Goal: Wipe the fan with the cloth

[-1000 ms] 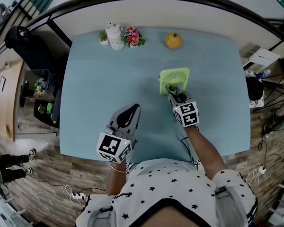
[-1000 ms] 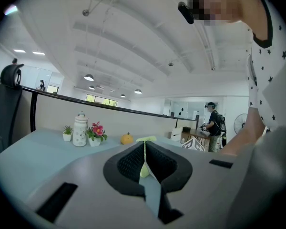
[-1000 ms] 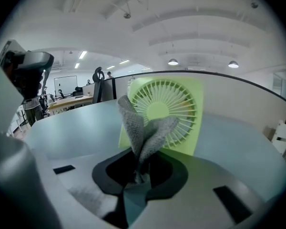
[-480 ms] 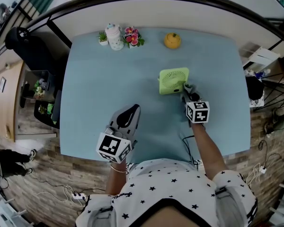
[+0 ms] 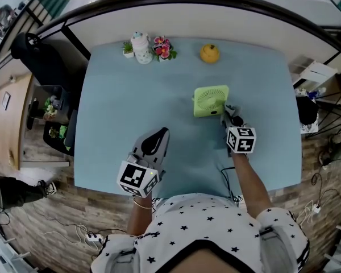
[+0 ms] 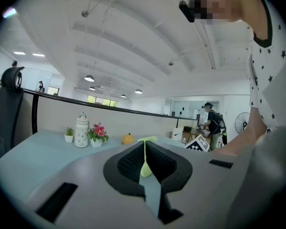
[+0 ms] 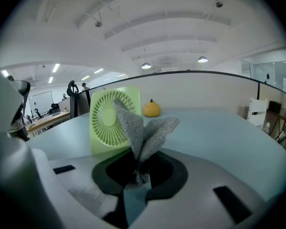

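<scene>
Where one fan (image 5: 210,100) stands, one cloth (image 7: 140,136) hangs.

One fan (image 5: 210,100); one cloth (image 7: 148,128); one jar (image 5: 140,47); one orange (image 5: 209,53); perhaps two plants (image 5: 127,48) (image 5: 163,46).

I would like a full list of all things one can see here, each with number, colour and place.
fan: one, light green, upright, right of table middle
cloth: one, grey, in the right gripper, near the fan
fruit: one, yellow-orange, far edge
jar: one, white, far edge, left part
flowers: one pot, pink, right of jar
plant: one, green, left of jar
table: one, light blue
chair: one, black, beyond far left corner
left gripper: fingers shut, empty, near edge
right gripper: fingers shut on cloth
</scene>
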Available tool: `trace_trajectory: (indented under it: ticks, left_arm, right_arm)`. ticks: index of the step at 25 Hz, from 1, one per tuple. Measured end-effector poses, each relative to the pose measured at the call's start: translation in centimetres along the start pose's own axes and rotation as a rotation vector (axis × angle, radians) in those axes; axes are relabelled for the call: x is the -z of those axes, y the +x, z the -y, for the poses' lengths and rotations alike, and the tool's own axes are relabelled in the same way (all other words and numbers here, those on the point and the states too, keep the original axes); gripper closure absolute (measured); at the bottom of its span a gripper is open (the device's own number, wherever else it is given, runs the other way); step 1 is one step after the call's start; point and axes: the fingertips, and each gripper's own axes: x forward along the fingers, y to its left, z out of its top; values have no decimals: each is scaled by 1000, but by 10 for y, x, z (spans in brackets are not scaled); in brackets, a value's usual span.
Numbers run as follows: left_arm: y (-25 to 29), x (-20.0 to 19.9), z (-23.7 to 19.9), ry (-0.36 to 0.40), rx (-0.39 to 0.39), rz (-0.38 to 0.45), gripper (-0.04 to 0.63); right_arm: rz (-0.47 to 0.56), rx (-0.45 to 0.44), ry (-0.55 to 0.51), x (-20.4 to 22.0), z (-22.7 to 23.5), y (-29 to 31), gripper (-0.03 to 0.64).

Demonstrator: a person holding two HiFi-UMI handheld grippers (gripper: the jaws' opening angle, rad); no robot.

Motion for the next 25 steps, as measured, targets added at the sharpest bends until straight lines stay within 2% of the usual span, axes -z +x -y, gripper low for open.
trace_trajectory:
  ticks: [11, 17, 25]
  left_arm:
    - [-3, -14, -8, 32, 15, 22, 563]
    - [-2, -23, 9, 64, 35, 38, 563]
    - [-5, -31, 49, 99, 35, 20, 563]
  right_arm:
    - [235, -125, 88, -60, -51, -65, 563]
    - [340, -210, 108, -91, -70, -100, 565]
    - [422, -358, 118, -115, -95, -157, 566]
